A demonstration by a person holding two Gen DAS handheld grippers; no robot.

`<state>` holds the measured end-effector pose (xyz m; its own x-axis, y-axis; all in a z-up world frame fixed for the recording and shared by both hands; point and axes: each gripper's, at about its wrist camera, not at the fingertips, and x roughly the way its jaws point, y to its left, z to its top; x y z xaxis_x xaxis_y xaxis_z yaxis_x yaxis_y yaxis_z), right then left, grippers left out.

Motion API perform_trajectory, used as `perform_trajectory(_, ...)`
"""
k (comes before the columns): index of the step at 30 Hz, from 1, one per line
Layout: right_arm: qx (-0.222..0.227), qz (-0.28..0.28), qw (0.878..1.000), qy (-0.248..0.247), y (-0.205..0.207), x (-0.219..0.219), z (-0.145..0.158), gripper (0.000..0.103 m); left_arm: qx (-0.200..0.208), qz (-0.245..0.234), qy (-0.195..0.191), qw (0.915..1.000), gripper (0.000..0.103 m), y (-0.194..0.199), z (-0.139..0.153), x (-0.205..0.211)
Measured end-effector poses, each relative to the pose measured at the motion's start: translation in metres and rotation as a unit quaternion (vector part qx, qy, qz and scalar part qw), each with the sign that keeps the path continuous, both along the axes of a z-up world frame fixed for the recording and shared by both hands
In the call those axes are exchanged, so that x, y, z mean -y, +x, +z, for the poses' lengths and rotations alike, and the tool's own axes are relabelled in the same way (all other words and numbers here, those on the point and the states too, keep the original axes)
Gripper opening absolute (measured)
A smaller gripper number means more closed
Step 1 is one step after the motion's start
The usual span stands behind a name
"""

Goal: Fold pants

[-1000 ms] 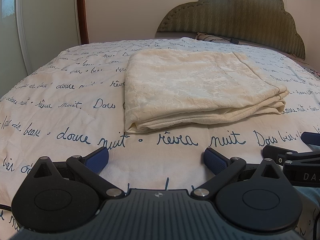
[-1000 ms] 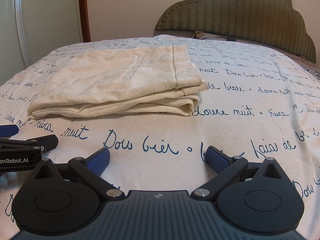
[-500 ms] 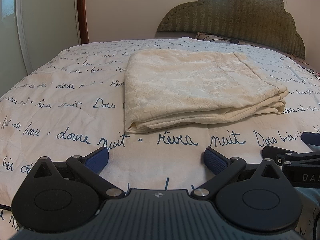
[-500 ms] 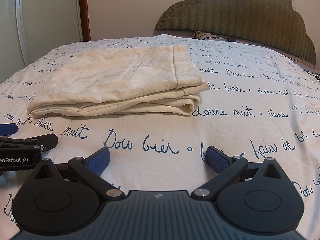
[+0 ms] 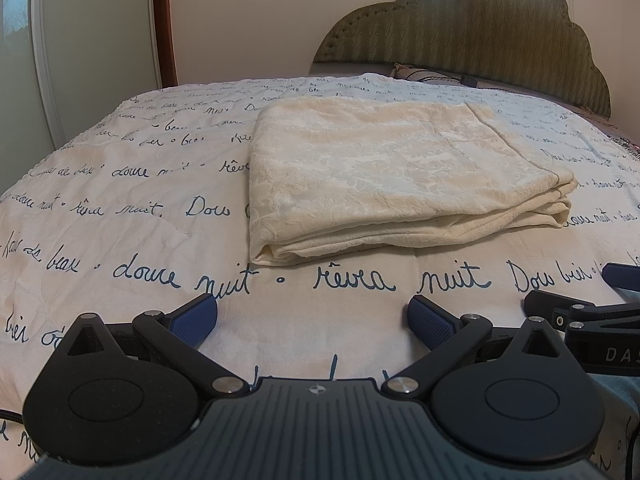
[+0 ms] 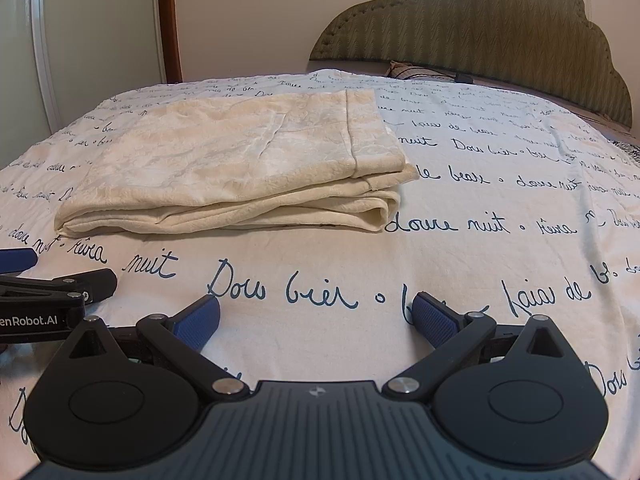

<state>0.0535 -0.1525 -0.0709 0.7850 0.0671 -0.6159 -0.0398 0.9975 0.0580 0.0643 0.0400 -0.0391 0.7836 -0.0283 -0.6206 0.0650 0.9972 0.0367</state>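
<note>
While pants (image 5: 384, 176) lie folded flat on bedspread (image 5: 120, 208), both tongs sit short of them; left gripper (image 5: 313, 320) jaws apart, empty. Right gripper (image 6: 316, 318) same; nothing touching fabric.

- You see the bed (image 5: 132, 216) under a white cover with blue script;
- the cream pants (image 5: 392, 176) lie folded on it, mid-bed.

Black tool (image 5: 313, 322); blue ribbed pads (image 5: 432, 322) (silver screws, perhaps).
</note>
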Motion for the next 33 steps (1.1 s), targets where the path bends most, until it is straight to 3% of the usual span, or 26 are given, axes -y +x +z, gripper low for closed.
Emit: perform_trajectory(33, 0.002, 0.002, 1.000, 0.006, -0.0014, 0.0019, 0.0003, 0.103, 0.002, 0.001, 0.001, 1.0000, 0.103, -0.0013, 0.0002, -0.0006)
